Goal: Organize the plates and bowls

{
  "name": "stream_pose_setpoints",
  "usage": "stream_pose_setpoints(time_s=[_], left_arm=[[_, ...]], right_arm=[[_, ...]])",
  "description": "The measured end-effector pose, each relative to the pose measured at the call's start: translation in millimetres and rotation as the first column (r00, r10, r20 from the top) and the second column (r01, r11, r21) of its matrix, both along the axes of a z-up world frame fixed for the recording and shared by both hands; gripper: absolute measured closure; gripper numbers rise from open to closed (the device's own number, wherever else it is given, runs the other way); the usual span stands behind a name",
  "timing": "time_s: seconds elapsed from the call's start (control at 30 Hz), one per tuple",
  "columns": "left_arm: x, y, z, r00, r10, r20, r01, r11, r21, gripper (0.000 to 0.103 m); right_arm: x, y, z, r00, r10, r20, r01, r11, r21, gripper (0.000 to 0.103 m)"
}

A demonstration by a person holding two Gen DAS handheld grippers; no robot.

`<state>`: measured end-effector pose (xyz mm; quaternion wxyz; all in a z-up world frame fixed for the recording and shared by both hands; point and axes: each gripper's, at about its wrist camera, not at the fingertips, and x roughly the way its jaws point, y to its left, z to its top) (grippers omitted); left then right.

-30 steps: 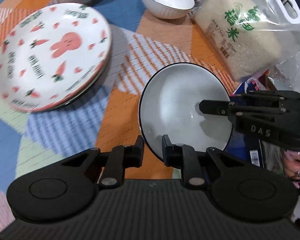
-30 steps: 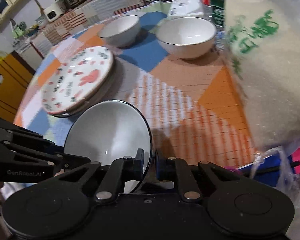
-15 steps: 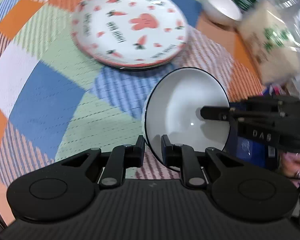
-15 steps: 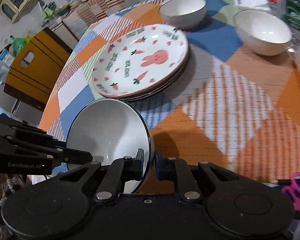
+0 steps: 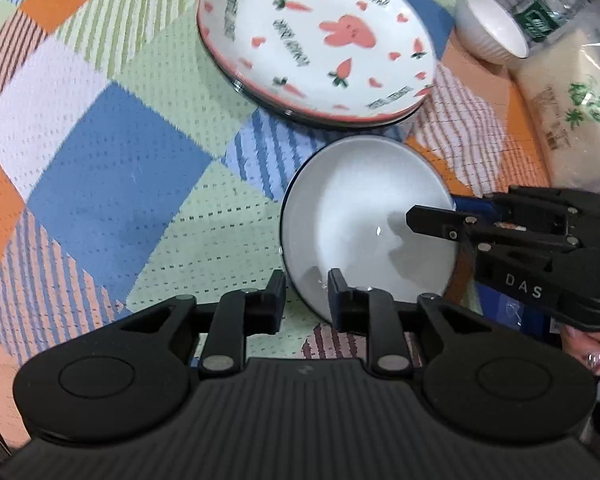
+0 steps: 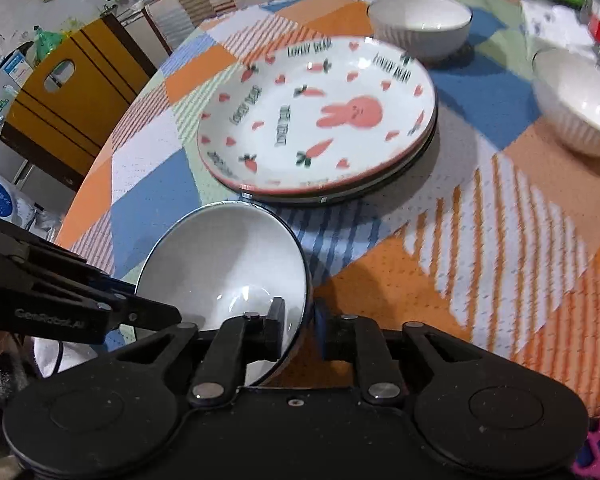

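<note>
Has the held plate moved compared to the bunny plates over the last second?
Yes. The held plate, gripped by both the left gripper and right gripper, now sits just in front of the bunny plates; earlier it was off to their right.

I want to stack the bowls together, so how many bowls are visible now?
3. One black-rimmed bowl is held by both grippers, left and right. One ribbed bowl sits behind the plates; another to their right. Others may be hidden.
</note>
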<state>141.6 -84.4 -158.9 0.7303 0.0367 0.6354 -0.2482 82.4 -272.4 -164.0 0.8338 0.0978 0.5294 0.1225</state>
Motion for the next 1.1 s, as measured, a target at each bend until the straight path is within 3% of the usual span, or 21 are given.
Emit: stream_pose_setpoints(time_s=[0.2,0.53,0.63,0.8,0.87,0.9,1.1], left_arm=[[-4,2,32,0.996,-0.053,0.066,0.052,0.999,0.008,0.066],[-4,-11,83,0.987,-0.087,0.133,0.092,0.995,-0.031,0.062],[-4,-20,97,0.981,-0.104,0.164,0.111,0.993,-0.029,0.062],[3,-44,110,0.97,-0.125,0.21,0.139,0.989,-0.05,0.057],[6,-55,114,0.963,-0.134,0.232,0.151,0.987,-0.058,0.054],[9,-61,115,0.961,-0.139,0.24,0.159,0.985,-0.063,0.054],[37,-99,111,0.951,-0.114,0.288,0.156,0.98,-0.126,0.045]], right_arm=[[-8,-14,29,0.999,0.025,0.046,-0.022,0.997,-0.07,0.07],[-18,-62,66,0.995,-0.038,0.088,0.049,0.99,-0.129,0.068],[-20,-74,76,0.993,-0.046,0.112,0.063,0.987,-0.151,0.062],[-24,-96,92,0.976,-0.026,0.217,0.056,0.99,-0.132,0.061],[-27,-100,96,0.953,0.006,0.303,0.036,0.99,-0.134,0.056],[-27,-101,96,0.94,0.015,0.341,0.036,0.989,-0.142,0.045],[-9,-107,73,0.922,-0.047,0.384,0.135,0.969,-0.205,0.043]])
